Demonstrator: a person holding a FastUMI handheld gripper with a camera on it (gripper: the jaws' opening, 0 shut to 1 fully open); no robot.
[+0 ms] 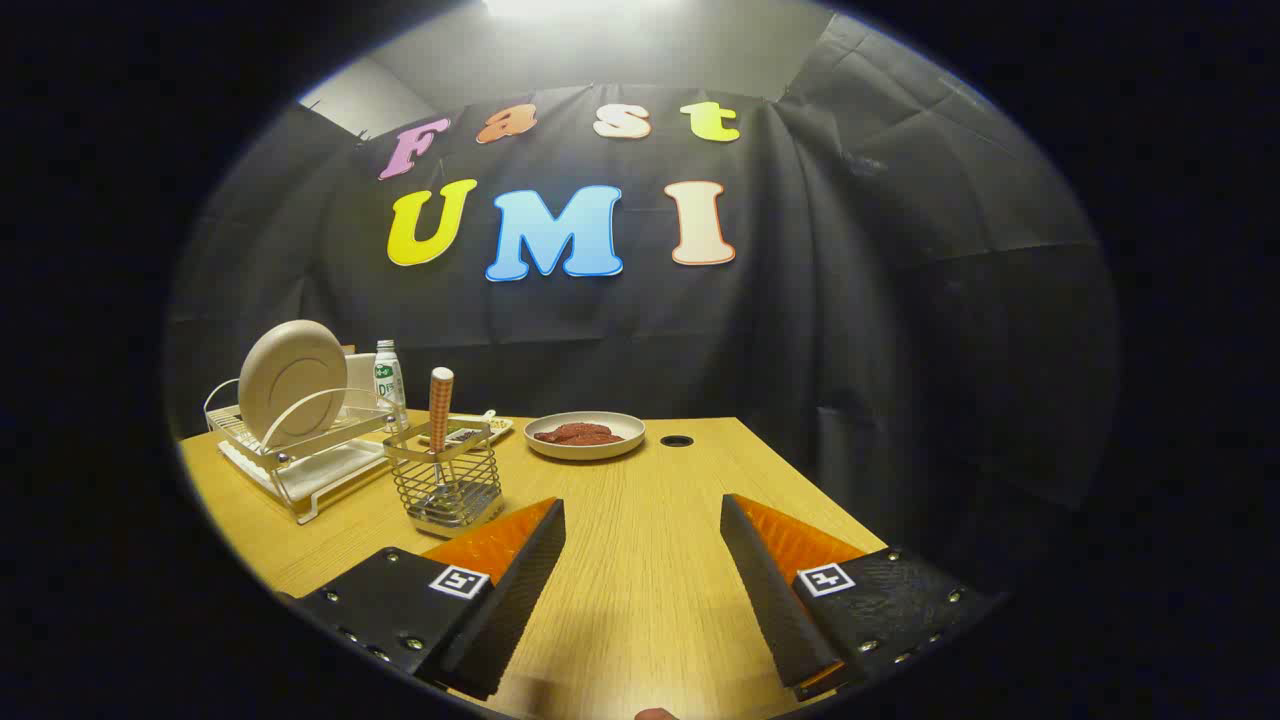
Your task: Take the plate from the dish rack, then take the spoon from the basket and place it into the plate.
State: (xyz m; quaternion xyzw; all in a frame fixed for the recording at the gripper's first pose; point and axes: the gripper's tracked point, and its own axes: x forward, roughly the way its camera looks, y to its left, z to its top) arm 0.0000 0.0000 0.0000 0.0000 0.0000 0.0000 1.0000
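A beige plate [292, 380] stands on edge in a white dish rack [300, 455] at the far left of the wooden table [640, 560]. Just right of the rack and nearer to me is a wire basket [445, 485]. A spoon [441, 405] with an orange-and-white patterned handle stands upright in it. My gripper [642, 515] hovers open over the table with only bare wood between its fingers. The basket lies just ahead of the left finger, and the rack is beyond it to the left.
A shallow plate [585, 435] holding something dark red sits beyond the fingers at the table's far side. A round cable hole [677, 440] is just right of it. Behind the rack stand a small bottle [388, 378] and a small tray [470, 430].
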